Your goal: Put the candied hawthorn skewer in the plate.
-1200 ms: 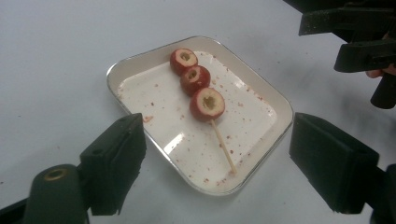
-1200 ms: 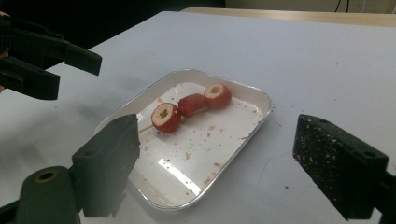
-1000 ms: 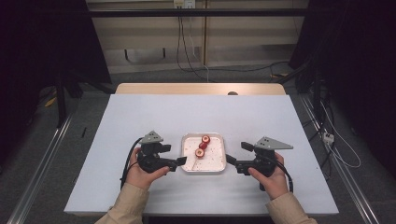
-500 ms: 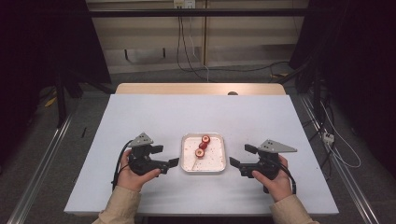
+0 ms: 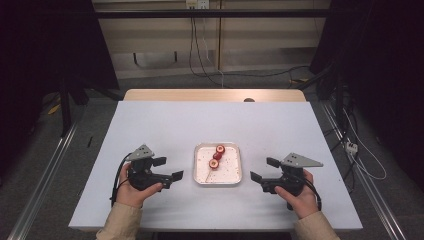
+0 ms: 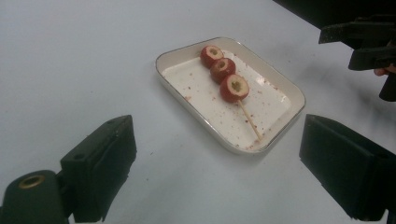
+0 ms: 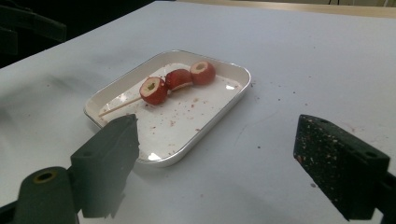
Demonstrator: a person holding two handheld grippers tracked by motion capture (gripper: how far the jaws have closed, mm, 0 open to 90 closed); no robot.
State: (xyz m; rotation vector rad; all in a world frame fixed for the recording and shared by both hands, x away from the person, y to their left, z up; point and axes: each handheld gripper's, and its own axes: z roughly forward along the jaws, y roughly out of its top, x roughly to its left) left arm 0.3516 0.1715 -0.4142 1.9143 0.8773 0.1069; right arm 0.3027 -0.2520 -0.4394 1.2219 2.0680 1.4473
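The skewer [image 5: 215, 161] of three red fruit slices lies in the white tray [image 5: 233, 170] at the middle of the table [image 5: 165, 125], its bare stick end pointing to about 7 o'clock in the high view; no writing or label can be read on any of it. At the tray's 9 o'clock the left gripper [image 5: 169, 169] rests in the person's left hand [image 5: 131, 192], level above the table, jaws spread wide with nothing between them and aimed toward 3 o'clock at the tray. At the tray's 3 o'clock the right gripper [image 5: 264, 170] sits in the right hand [image 5: 300, 195], level, aimed toward 9 o'clock, its jaws likewise wide apart and empty. Both grippers are apart from the tray.
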